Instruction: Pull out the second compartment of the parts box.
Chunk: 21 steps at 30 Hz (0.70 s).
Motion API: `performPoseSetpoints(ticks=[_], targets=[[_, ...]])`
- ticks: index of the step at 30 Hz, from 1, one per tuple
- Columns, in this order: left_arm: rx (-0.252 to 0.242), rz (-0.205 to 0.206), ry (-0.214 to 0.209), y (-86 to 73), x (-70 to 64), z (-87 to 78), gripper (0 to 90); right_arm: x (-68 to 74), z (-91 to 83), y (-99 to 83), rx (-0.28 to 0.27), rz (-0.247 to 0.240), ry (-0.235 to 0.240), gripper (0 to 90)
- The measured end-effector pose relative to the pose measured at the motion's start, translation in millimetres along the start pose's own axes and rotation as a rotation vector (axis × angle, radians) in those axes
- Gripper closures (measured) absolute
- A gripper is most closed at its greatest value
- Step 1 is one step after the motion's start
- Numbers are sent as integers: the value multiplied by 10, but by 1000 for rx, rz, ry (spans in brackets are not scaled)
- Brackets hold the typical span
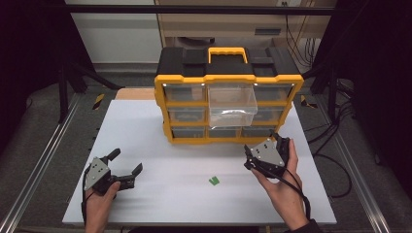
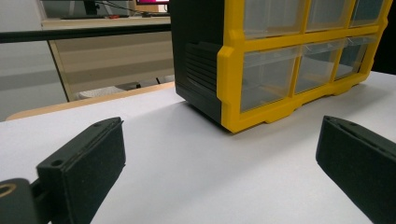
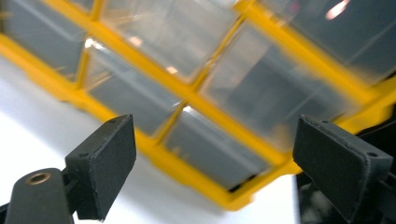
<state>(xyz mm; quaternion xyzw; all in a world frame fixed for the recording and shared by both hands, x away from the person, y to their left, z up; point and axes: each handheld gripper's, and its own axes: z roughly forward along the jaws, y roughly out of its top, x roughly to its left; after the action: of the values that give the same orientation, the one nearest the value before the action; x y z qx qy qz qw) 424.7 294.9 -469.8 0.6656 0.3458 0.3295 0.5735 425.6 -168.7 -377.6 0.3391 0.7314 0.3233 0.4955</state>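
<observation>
i see the yellow-framed black plastic organiser box with clear drawers (image 1: 228, 94) standing upright at the far middle of the white table top (image 1: 145, 121), its yellow carry handle (image 1: 227, 50) on top. one clear plastic drawer (image 1: 232, 106), the top middle one, is pulled out toward me and hangs over the row below; the other drawers sit flush in the frame.

my right gripper (image 1: 267, 148) is just in front of the box's lower right corner, near it, whether touching i cannot tell. its jaws stand wide apart with nothing between them; in the right gripper view the yellow frame and clear drawer fronts (image 3: 205, 84) show tilted and blurred close ahead of the pads (image 3: 109, 163).

my left gripper (image 1: 127, 165) rests low over the near left of the table, well apart from the box, jaws spread wide and holding nothing. in the left gripper view the box's left corner (image 2: 229, 70) stands beyond the pads (image 2: 88, 168).

a small green flat piece (image 1: 214, 180) lies on the table between the two grippers, nearer the right one.
</observation>
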Motion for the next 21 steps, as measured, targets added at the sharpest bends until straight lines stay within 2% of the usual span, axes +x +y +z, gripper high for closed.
performPoseSetpoints(ticks=[1,2,3,4,6,8,9,10,11,14,15,16,21], targets=[[1,1,0,0,-1,0,12,2,24,-16,11,18,25,130],[1,2,1,0,-3,1,12,12,84,-48,33,51,80,129],[2,4,1,-1,-3,2,12,12,84,-48,33,51,80,129],[3,4,-1,-2,-4,6,12,33,148,-76,58,82,133,128],[4,6,0,-3,-8,7,12,39,168,-83,68,84,149,126],[4,8,0,-1,-6,8,12,58,234,-104,95,112,204,122],[4,8,0,-1,-6,8,12,58,234,-104,95,112,204,122],[4,6,0,-2,-5,7,12,65,272,-113,119,128,236,115],[4,7,0,-2,-6,6,12,65,272,-113,119,128,236,115],[3,8,-1,1,-7,7,12,100,346,-138,168,138,296,109],[2,8,-1,2,-8,6,12,100,346,-138,168,138,296,109],[1,9,-2,3,-9,6,12,130,374,-153,185,145,322,106],[1,10,-2,3,-10,6,12,175,424,-189,206,153,365,106]])
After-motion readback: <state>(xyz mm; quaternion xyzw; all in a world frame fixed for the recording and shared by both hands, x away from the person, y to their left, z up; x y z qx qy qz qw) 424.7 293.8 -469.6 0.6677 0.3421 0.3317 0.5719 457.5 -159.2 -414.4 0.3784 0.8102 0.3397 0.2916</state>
